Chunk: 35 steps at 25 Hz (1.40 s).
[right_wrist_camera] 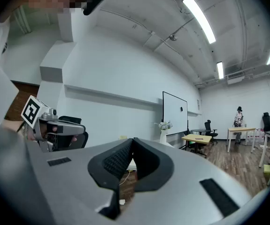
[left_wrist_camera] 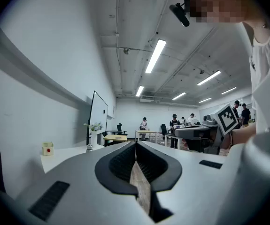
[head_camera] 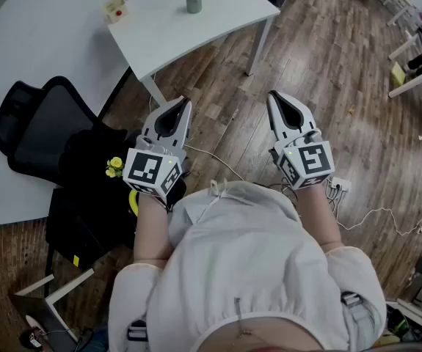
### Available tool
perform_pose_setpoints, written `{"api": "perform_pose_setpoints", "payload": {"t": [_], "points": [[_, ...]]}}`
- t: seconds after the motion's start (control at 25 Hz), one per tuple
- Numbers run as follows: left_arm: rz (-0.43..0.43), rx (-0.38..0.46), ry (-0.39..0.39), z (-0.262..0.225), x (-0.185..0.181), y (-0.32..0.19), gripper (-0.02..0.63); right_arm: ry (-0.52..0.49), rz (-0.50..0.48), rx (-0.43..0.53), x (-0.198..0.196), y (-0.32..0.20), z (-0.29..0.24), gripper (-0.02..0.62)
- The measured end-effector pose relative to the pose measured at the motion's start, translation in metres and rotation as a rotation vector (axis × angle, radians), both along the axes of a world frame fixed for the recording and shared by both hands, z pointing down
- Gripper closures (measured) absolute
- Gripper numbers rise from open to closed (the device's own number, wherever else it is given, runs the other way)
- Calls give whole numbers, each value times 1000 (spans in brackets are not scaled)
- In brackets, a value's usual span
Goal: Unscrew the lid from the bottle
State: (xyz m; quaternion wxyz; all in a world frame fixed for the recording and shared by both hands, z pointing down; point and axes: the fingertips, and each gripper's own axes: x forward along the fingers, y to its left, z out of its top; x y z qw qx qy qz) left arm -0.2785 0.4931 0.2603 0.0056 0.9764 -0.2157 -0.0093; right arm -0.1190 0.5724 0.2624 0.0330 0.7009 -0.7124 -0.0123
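Standing back from the white rectangular table (head_camera: 229, 13), the person keeps both tools near the body. The left gripper (head_camera: 184, 105) and right gripper (head_camera: 273, 97) have their jaws pressed together, pinching nothing. The small grey metal bottle (head_camera: 194, 0), lid on, stands upright on the table, well apart from both, near a cream box with a red dot (head_camera: 115, 9).

Grey bottle (head_camera: 194, 1), white table (head_camera: 166, 22), black chair (head_camera: 45, 127), brown wood-grain floor (head_camera: 335, 86).
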Motion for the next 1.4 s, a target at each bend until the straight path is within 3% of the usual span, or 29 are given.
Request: {"api": "perform_pose_setpoints", "payload": {"t": [0.36,0.6,0.64,0.72,0.76,0.8,0.88,1.08,1.4], "points": [[-1,-6,1,0,3,-9,584,2,6,-12,3,-12,5,592],[11,-19,4,6,10,-13,585,-34,59,-14,14,-17,13,589],[4,-21,18,7,9,-15,584,-36,53,-14,14,-19,15,572],[-25,-33,90,3,6,-22,555,-20,37,-16,13,-22,17,405],[-41,-46,132,0,4,-27,441,-7,31,-14,14,-25,17,310],[-56,-62,159,-3,3,-32,306,1,28,-9,16,-28,17,256],[-85,-75,153,-1,5,-39,272,-3,26,-2,22,-33,16,176],[-113,-30,68,10,24,-57,264,-31,-7,-13,45,-56,18,164],[-214,-59,4,36,75,-113,264,-60,-114,-45,106,-128,45,166]]}}
